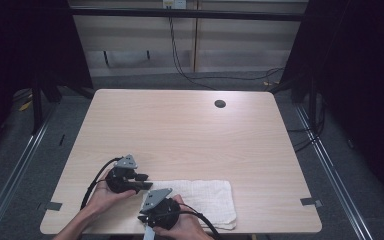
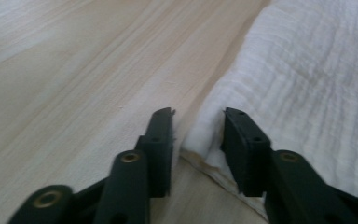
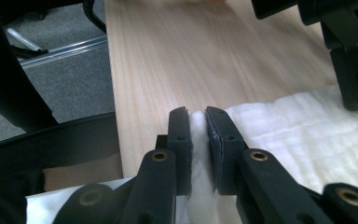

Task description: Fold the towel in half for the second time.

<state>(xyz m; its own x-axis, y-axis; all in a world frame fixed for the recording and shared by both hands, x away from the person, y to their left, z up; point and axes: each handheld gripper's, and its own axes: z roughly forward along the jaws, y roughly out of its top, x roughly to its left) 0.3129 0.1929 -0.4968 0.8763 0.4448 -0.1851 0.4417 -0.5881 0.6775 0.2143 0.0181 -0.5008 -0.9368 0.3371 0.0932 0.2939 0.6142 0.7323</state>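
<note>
A white folded towel [image 1: 205,197] lies on the wooden table [image 1: 180,125] near its front edge. My left gripper [image 1: 141,182] sits at the towel's left end, and in the left gripper view this gripper [image 2: 198,114] is open, its jaws straddling the edge of the towel [image 2: 307,84] without squeezing it. My right gripper [image 1: 152,202] is just in front of it, at the towel's front left corner. In the right gripper view this gripper [image 3: 196,112] is shut on a pinched fold of the towel [image 3: 298,130].
A dark round cable hole [image 1: 220,104] is set in the table's far right part. Grey tape marks [image 1: 54,205] sit at the front corners. Black cables [image 1: 190,75] trail over the floor beyond the far edge. The left gripper's body [image 3: 354,56] hangs close to the right gripper.
</note>
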